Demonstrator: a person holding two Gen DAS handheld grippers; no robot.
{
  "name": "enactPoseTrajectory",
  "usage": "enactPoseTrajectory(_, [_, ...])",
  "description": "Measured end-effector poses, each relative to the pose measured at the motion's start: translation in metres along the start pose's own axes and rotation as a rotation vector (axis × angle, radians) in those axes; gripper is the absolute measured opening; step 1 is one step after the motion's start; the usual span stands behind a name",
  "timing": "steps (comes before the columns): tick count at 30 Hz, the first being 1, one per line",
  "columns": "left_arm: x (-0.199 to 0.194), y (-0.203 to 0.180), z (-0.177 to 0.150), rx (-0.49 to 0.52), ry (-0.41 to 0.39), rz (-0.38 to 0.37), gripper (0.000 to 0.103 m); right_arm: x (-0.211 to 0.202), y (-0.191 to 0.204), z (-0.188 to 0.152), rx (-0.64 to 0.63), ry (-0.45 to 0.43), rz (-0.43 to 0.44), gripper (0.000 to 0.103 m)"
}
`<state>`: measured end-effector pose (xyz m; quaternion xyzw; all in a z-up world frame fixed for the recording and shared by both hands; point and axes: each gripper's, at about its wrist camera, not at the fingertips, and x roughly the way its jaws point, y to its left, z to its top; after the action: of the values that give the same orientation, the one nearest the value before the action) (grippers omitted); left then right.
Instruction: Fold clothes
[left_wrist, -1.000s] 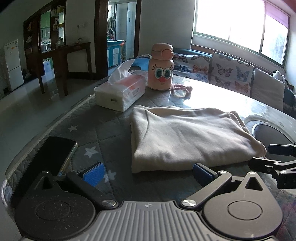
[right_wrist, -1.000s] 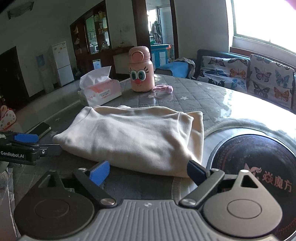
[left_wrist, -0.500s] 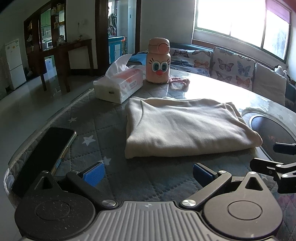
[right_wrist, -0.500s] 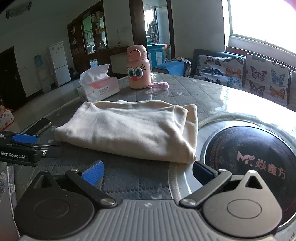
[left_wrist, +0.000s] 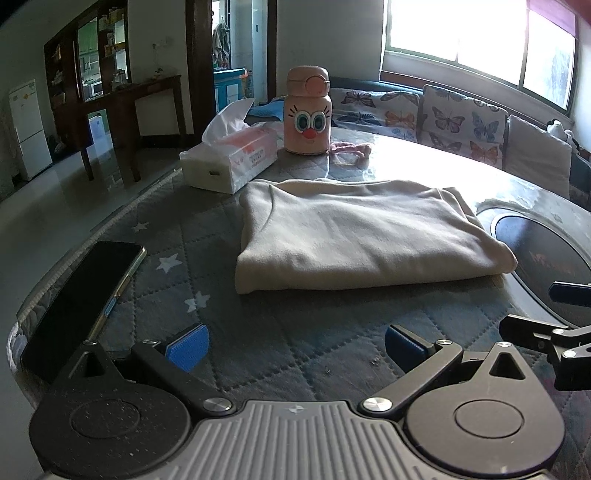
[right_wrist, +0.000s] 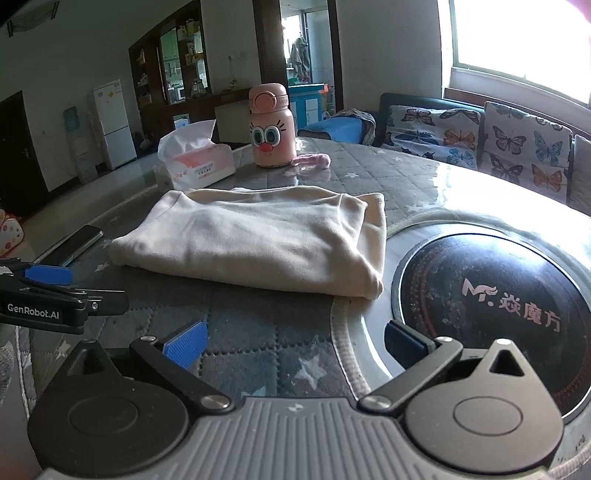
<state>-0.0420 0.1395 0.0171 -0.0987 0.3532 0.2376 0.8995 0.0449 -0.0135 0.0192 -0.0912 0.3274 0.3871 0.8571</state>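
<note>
Phone (left_wrist: 79, 299) lies dark and face up at the table (left_wrist: 295, 332) edge, just left of the left gripper (left_wrist: 295, 341). Left gripper: jaws wide apart, nothing between the blue pads, quilted cover below. Folded cream garment (left_wrist: 354, 240) lies flat ahead of it, clear of both tools. Beyond the garment: tissue box (left_wrist: 231, 162), then pink bottle (left_wrist: 308, 116) with cartoon eyes. Right gripper (right_wrist: 295, 341): jaws spread fully, empty; garment (right_wrist: 258, 240) ahead and slightly left, round black cooktop (right_wrist: 491, 299) ahead to its right.
</note>
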Motion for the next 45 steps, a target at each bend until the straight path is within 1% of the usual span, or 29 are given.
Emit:
enactPoseTrajectory(20, [-0.005,-0.012,-0.007,0.016,0.007,-0.001,0.103,-0.009,-0.003,-0.011,0.037,0.007,-0.002,0.103])
enactPoseTrajectory(45, [0.002,-0.023,-0.012,0.029,0.027,-0.011,0.103,-0.013,-0.010,-0.022,0.069,0.017,-0.011,0.103])
